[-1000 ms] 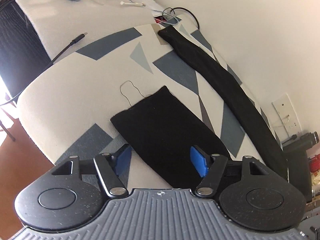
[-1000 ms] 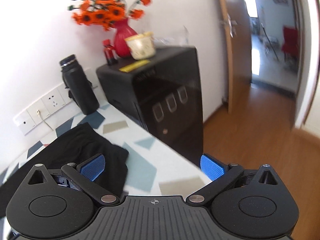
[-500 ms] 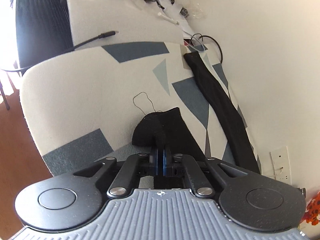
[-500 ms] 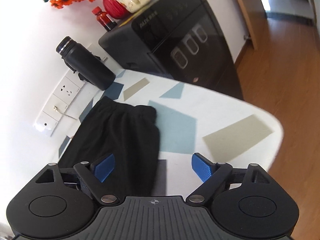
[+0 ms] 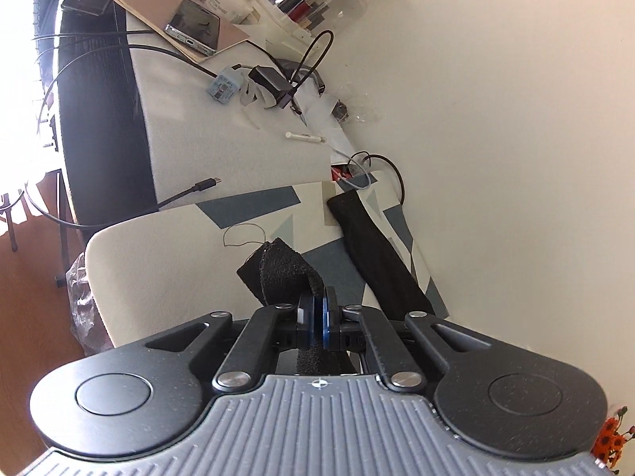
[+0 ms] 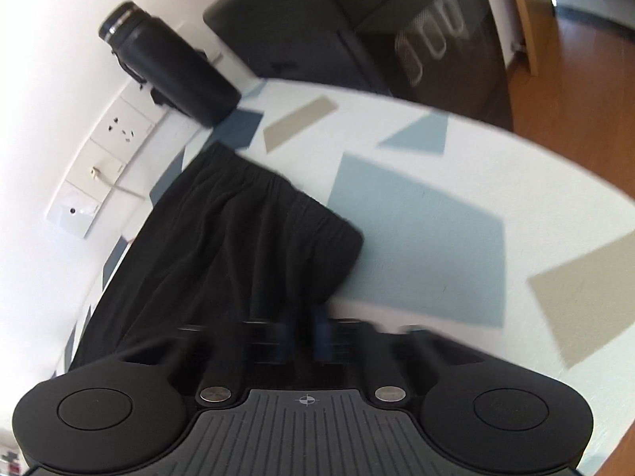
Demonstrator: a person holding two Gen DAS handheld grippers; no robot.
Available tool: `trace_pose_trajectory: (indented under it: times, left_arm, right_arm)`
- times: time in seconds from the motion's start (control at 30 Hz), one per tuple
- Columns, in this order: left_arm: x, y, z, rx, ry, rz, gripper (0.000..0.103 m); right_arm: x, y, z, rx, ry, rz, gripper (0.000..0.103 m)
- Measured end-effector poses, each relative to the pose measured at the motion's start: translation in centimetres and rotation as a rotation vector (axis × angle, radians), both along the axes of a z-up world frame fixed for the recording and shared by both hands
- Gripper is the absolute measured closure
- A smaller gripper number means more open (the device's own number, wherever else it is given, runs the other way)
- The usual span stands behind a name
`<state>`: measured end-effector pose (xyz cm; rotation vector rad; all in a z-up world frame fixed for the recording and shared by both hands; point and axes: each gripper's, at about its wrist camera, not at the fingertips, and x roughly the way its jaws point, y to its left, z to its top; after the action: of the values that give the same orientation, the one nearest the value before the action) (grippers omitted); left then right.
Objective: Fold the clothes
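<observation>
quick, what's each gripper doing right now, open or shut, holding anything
left gripper: shut on the black garment's end.
right gripper: shut at the garment's waistband edge; blur hides whether cloth is caught.

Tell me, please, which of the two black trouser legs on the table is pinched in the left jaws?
The nearer trouser leg, its hem lifted and curled in the left gripper. The other trouser leg lies flat along the wall.

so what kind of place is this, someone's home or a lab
Most likely a lived-in home room: a cluttered desk with a phone and charging cable, a black flask by wall sockets, and a wooden floor.
</observation>
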<state>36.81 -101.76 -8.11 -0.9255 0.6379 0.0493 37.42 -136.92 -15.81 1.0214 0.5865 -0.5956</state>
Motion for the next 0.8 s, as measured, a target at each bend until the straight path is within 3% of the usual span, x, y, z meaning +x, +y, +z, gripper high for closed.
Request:
trace_pose_trajectory:
  times: [0.33,0.53,0.7,0.8]
  left_arm:
    - [-3.4,0.3,2.6,-0.003,-0.077,-0.091,0.099]
    - [-4.6,0.3,5.3,-0.051,-0.163,-0.109,0.1]
    - [-2.4,-0.1,7.7,-0.106,-0.232,-0.12,0.1]
    - [0.9,-0.7,8.8,-0.158,-0.254,-0.126,0.1]
  right_arm:
    - [-8.4,-0.2,6.0,-0.068,-0.184,-0.131,0.101]
    - [-12.1,-0.2,7.9,-0.06,-0.205,-0.154,0.1]
    - [-11.1,-0.3,8.3,-0.059,-0.201,-0.146,0.1]
    - [-8.9,-1.0,8.9,-0.064,-0.21,-0.129,0.1]
